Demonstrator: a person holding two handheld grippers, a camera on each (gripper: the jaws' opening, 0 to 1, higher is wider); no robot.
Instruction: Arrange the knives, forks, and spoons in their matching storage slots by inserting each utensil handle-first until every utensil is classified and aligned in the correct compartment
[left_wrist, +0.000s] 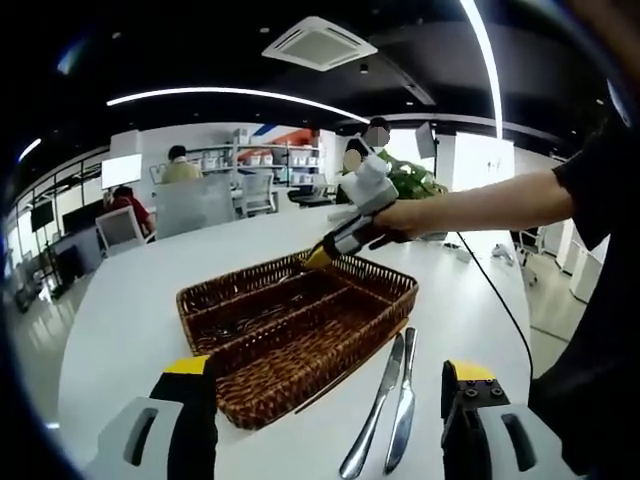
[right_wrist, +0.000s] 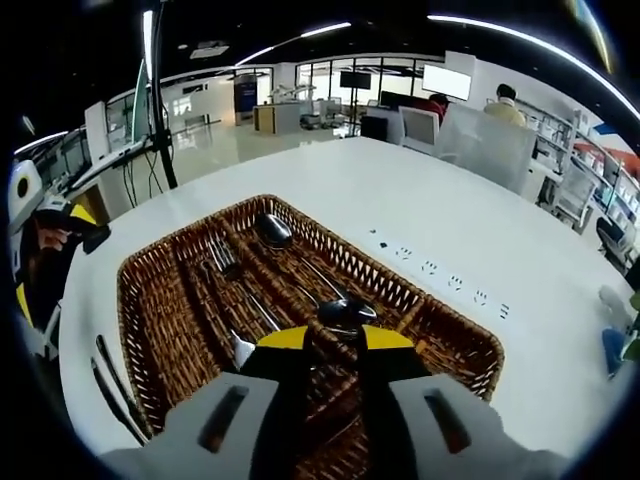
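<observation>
Currently the left gripper, jaws apart, hangs at six o'clock, two table knives between them beside the wicker cutlery basket. Over the basket's spoons and forks, the right gripper has jaws nearly together, holding nothing.

— What sort of place is this?
— An open-plan office. A ceiling air-conditioning unit and long strip lights hang over a big white table.
— Anything else?
— Far back stand shelves, office chairs with people seated, wall screens, glass partitions and a leafy plant.
</observation>
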